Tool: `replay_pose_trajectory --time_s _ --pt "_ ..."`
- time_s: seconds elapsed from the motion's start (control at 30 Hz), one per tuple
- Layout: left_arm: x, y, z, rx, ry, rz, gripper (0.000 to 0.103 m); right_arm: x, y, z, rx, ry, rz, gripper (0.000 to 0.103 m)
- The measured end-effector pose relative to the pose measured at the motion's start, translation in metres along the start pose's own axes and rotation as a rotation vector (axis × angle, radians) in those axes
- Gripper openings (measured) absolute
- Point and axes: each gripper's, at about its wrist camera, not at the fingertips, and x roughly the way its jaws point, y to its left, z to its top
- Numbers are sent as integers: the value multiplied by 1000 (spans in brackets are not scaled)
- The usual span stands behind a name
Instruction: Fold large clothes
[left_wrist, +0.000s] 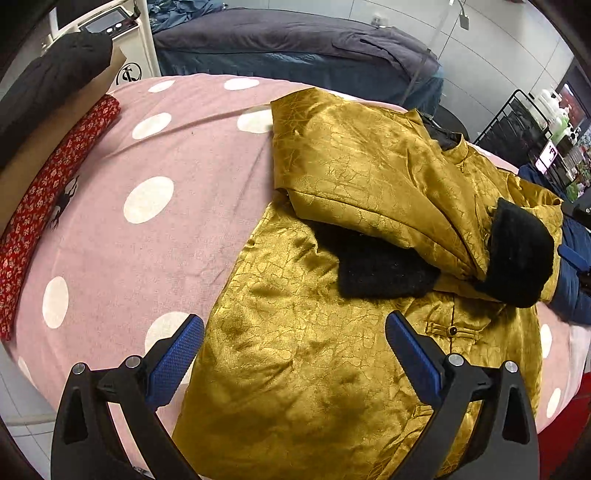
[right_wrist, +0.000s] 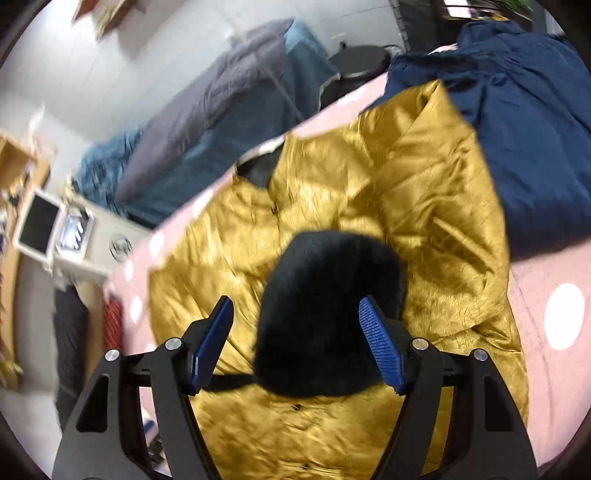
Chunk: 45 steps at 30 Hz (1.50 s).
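Observation:
A gold satin jacket (left_wrist: 314, 350) with black fur cuffs lies on a pink polka-dot cover (left_wrist: 166, 229). Both sleeves are folded across its front, and one black cuff (left_wrist: 373, 269) rests mid-chest. My left gripper (left_wrist: 295, 350) is open and empty, hovering over the jacket's lower part. In the right wrist view the jacket (right_wrist: 369, 206) fills the middle. My right gripper (right_wrist: 297, 339) is open, with the other black fur cuff (right_wrist: 325, 314) between its blue pads (right_wrist: 380, 347), not clamped. That cuff also shows in the left wrist view (left_wrist: 521, 251).
A folded red floral cloth (left_wrist: 48, 206) and a dark garment (left_wrist: 48, 85) lie at the cover's left edge. A navy garment (right_wrist: 524, 122) lies beside the jacket's far side. A bed with dark bedding (left_wrist: 295, 48) stands behind. A wire rack (left_wrist: 517, 129) stands at right.

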Motion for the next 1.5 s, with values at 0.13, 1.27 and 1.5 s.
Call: replay_pose_trajectory --time_s 0.13,1.27,1.5 --pt "3 -15 6 44 -6 -13 96 37 11 -6 -75 209 15 71" --pt "8 -7 7 114 -9 88 96 65 -52 4 -238 171 -213 47" --pt "12 -9 0 202 27 62 96 8 -71 -23 -124 96 -90 60"
